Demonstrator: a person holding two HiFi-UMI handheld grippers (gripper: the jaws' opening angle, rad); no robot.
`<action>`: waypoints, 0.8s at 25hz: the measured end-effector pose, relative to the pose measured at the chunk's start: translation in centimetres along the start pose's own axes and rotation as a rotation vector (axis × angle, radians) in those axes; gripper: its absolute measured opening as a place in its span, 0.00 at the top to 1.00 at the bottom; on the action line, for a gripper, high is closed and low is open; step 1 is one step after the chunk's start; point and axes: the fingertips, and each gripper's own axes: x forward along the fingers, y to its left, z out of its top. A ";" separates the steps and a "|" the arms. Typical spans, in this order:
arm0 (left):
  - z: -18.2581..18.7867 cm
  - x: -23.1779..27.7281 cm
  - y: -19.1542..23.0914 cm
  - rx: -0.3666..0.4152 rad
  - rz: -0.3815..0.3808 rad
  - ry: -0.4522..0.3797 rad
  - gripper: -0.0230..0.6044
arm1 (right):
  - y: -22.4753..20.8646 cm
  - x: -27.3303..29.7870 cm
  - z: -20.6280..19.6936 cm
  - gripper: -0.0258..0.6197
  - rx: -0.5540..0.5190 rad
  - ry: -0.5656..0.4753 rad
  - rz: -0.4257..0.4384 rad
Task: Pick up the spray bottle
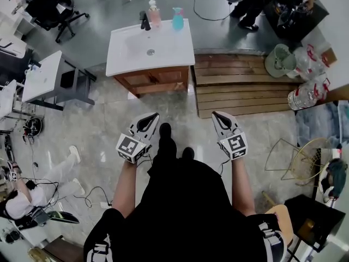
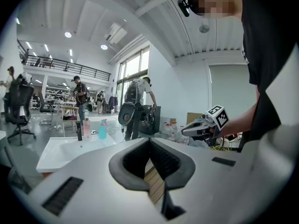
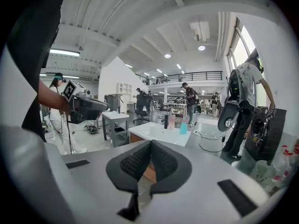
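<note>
Firstly, floor (image 1: 109,124): grey and glossy; the person stands on it facing the washstand.
Washstand (image 1: 163,56): white basin top on a wooden cabinet, well ahead of both grippers.
Wooden platform (image 1: 240,89): slatted boards, just to the right of the washstand.
Left gripper (image 1: 151,117): held out at the person's front, pointing toward the washstand; jaws pressed together with nothing between them.
Right gripper (image 1: 217,115): level with the left one and apart from it; jaws likewise clamped together on nothing.
Spray bottle (image 1: 178,18): blue, upright on the back edge of the basin top, right of the tap, well apart from both grippers.
Pink bottle (image 1: 154,15): upright between tap and spray bottle; possibly a soap pump, too small to be sure.
Tap (image 1: 145,21): black, at the back edge, left of the pink bottle.
</note>
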 end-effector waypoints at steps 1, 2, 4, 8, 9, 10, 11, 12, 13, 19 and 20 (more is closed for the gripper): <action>0.0 0.2 0.4 -0.001 -0.002 0.000 0.93 | -0.1 0.4 0.1 0.94 -0.001 0.003 0.000; 0.1 0.5 0.9 -0.002 -0.005 0.000 0.93 | -0.3 0.8 0.2 0.93 -0.001 0.006 0.001; 0.3 0.9 1.7 -0.003 -0.014 0.002 0.93 | -0.6 1.6 0.5 0.93 0.007 0.009 -0.002; 0.4 1.6 4.0 -0.002 -0.021 0.021 0.93 | -1.6 3.5 0.7 0.93 0.018 0.022 -0.022; 0.4 1.7 4.7 -0.005 -0.019 0.026 0.93 | -1.7 4.0 0.7 0.93 0.019 0.027 -0.026; 0.5 1.8 5.4 -0.007 -0.020 0.029 0.93 | -1.9 4.5 0.7 0.93 0.019 0.031 -0.031; 0.5 1.9 6.1 -0.007 -0.024 0.029 0.93 | -2.0 5.0 0.8 0.93 0.019 0.034 -0.036; 0.6 2.1 6.7 -0.005 -0.031 0.025 0.93 | -2.1 5.5 0.9 0.93 0.020 0.036 -0.039; 0.8 2.2 7.3 -0.001 -0.038 0.019 0.93 | -2.4 6.1 1.0 0.93 0.019 0.040 -0.045; 2.5 3.8 11.1 0.024 -0.068 0.002 0.93 | -3.7 9.3 2.2 0.93 0.016 0.055 -0.070; 2.6 4.1 11.8 0.025 -0.072 0.002 0.93 | -3.9 9.8 2.4 0.93 0.015 0.056 -0.073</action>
